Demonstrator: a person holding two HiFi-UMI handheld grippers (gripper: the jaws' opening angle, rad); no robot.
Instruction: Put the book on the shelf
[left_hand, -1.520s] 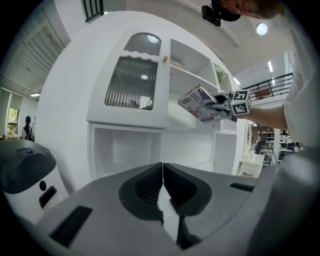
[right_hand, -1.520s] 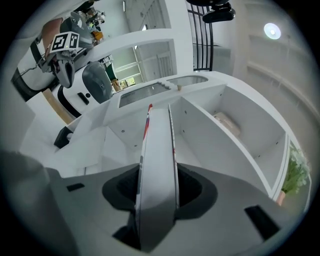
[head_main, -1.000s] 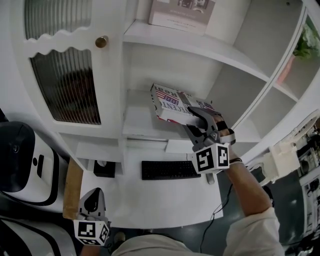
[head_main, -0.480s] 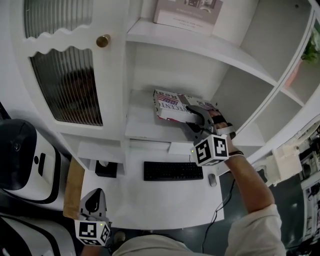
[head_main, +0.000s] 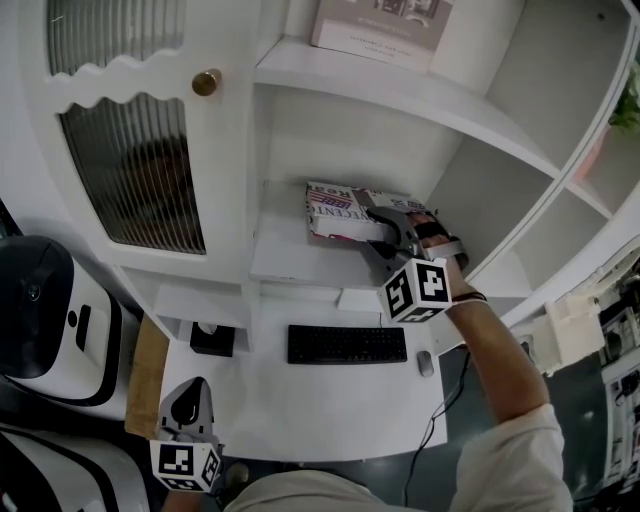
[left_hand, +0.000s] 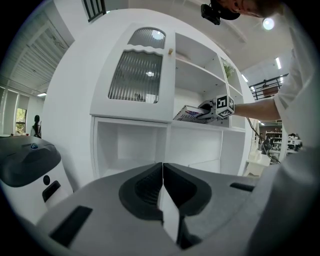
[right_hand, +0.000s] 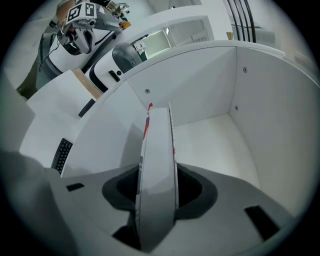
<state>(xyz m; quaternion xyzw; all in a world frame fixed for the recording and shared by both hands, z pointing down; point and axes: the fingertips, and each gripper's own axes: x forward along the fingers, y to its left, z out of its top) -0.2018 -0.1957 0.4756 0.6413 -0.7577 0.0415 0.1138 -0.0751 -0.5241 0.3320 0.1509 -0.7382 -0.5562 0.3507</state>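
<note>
- My right claw (head_main: 380, 232) is clamped tight on the book (head_main: 338, 212). It holds one edge, with a pad on each cover.
- The book is inside the open middle shelf (head_main: 290, 262), over its white board. I cannot tell if it touches the board yet.
- My left claw (left_hand: 162, 185) is closed with nothing in it. It hangs low by the front of the desk (head_main: 330, 400), well apart from the book.
- To do this step well, I think I should bring the book down slowly and keep it level, so no corner catches first.
- I should let go only when the book lies on the board, then pull the claw straight back out.
- The side wall (head_main: 470, 200) is just beside my right claw, so I have little room to swing that way.
- The upper shelf (head_main: 400, 95) is above the book, and the glass door (head_main: 130, 150) is off to the left.
- Past the book, the shelf looks bare all the way to its back wall.
- Behind the claw there is open air over the keyboard (head_main: 347, 343), so that is my way out.
</note>
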